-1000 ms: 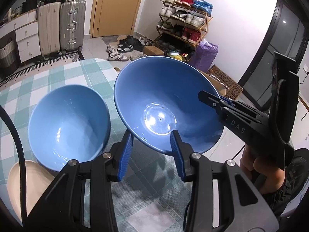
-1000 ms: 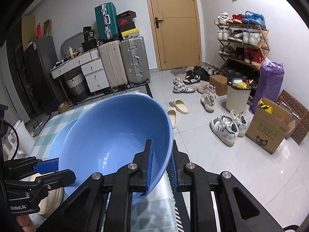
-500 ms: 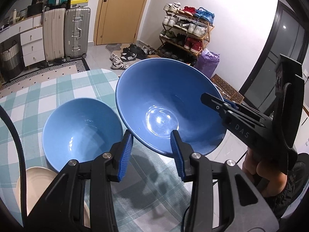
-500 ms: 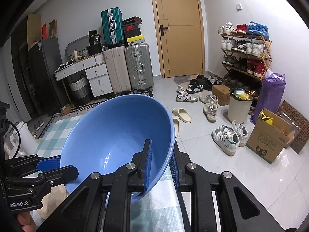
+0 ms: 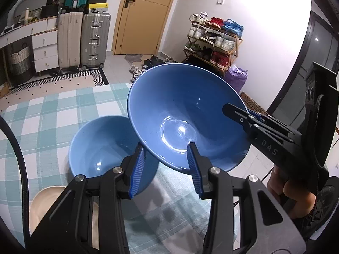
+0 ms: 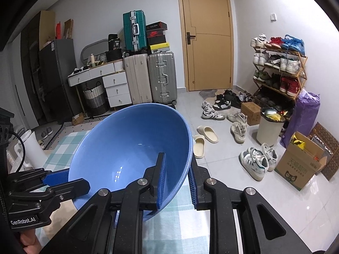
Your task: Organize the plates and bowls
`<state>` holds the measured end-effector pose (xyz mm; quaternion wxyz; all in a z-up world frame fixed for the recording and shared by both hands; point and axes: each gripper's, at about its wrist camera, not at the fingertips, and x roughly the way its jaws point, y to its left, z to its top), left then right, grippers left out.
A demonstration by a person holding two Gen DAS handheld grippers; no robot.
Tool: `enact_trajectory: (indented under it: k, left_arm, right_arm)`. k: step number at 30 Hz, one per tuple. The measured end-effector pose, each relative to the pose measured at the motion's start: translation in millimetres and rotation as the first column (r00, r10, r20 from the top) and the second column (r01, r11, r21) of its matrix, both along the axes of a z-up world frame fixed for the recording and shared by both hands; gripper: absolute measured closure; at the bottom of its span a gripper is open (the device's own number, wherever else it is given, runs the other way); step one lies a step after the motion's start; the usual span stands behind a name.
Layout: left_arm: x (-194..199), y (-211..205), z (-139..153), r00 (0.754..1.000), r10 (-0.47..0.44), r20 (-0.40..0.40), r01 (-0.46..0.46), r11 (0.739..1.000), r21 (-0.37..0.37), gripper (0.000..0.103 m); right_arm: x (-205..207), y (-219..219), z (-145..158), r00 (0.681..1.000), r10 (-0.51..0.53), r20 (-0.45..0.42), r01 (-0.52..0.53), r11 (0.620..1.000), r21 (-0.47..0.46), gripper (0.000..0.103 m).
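Note:
A large blue bowl (image 5: 186,110) hangs tilted in the air over the checked tablecloth (image 5: 42,116), held from two sides. My left gripper (image 5: 165,148) is shut on its near rim, one finger inside the bowl and one under it. My right gripper (image 5: 241,114) pinches the rim on the right side. In the right wrist view, the right gripper (image 6: 177,165) clamps the bowl (image 6: 131,144) wall between its blue pads, while the left gripper (image 6: 57,180) grips the opposite edge. A smaller blue bowl (image 5: 101,152) rests on the table, below and to the left.
A beige plate (image 5: 42,203) lies at the table's near left corner. The table ends just right of the bowls, with tiled floor beyond. Shoes (image 6: 211,112), slippers, a bin (image 6: 269,127) and a cardboard box (image 6: 300,160) sit on that floor. Suitcases (image 6: 161,76) stand by the door.
Both grippers have risen together with the large bowl held between them. The small bowl and the table now sit lower and farther away in the left wrist view.

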<state>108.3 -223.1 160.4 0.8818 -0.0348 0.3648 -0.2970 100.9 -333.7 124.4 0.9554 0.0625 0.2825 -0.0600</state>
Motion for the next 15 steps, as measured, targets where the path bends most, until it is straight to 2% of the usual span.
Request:
enact_trajectory:
  k: [15]
  left_arm:
    - [17.1, 51.6, 2.1, 0.998, 0.068, -0.004, -0.068, 0.998, -0.002, 0.066]
  right_arm:
    - [28.2, 44.1, 3.4, 0.998, 0.067, 0.008, -0.067, 0.998, -0.004, 0.082]
